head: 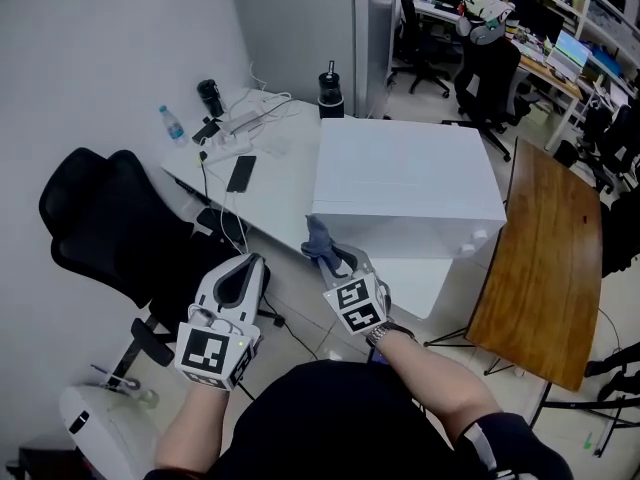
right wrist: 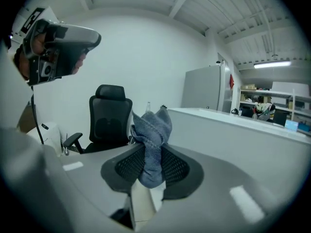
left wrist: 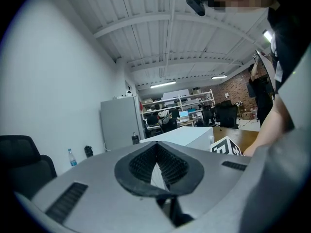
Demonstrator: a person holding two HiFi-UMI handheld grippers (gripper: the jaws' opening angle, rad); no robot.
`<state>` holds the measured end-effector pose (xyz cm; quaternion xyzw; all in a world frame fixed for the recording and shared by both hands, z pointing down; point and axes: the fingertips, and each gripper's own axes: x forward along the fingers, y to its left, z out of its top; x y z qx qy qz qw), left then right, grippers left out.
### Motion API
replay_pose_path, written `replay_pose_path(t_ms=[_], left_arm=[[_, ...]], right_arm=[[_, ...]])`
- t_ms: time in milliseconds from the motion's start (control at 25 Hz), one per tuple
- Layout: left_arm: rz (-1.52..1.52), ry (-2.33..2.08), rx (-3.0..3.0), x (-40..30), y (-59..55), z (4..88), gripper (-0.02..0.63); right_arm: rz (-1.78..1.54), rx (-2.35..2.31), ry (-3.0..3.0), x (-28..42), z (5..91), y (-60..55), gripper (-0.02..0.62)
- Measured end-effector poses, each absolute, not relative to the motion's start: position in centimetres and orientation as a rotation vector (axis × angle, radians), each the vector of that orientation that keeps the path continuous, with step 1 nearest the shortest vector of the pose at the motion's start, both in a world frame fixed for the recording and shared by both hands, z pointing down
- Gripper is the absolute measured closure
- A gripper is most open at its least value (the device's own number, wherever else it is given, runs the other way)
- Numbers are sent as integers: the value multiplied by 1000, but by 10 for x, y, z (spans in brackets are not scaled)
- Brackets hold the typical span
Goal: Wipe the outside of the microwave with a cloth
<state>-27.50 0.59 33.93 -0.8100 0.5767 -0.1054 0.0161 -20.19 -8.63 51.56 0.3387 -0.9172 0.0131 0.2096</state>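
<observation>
The white microwave (head: 405, 183) stands on a white table (head: 275, 183), straight ahead in the head view. My right gripper (head: 324, 259) is shut on a bunched blue-grey cloth (head: 317, 236) just in front of the microwave's lower left corner. In the right gripper view the cloth (right wrist: 151, 132) sticks up between the pads, with the microwave's white side (right wrist: 243, 135) to the right. My left gripper (head: 249, 266) hangs to the left, off the table's edge, shut with nothing in it. In its own view the pads meet (left wrist: 156, 149), and the microwave (left wrist: 187, 136) lies beyond.
A black office chair (head: 100, 228) stands close on the left, and a wooden table (head: 545, 258) on the right. On the white table lie a phone (head: 241, 173), cables, a water bottle (head: 172, 123) and a black tumbler (head: 330, 93). Desks and chairs fill the far right.
</observation>
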Motion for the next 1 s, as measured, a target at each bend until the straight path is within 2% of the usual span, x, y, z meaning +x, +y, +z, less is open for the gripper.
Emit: replay_pose_path(t_ms=[360, 1000], left_arm=[[-355, 1850, -2513, -298, 2, 356, 606], [-257, 1701, -2620, -261, -20, 357, 606]], right_arm=[[62, 1007, -2491, -202, 536, -119, 497], [88, 1142, -2374, -138, 536, -128, 497]])
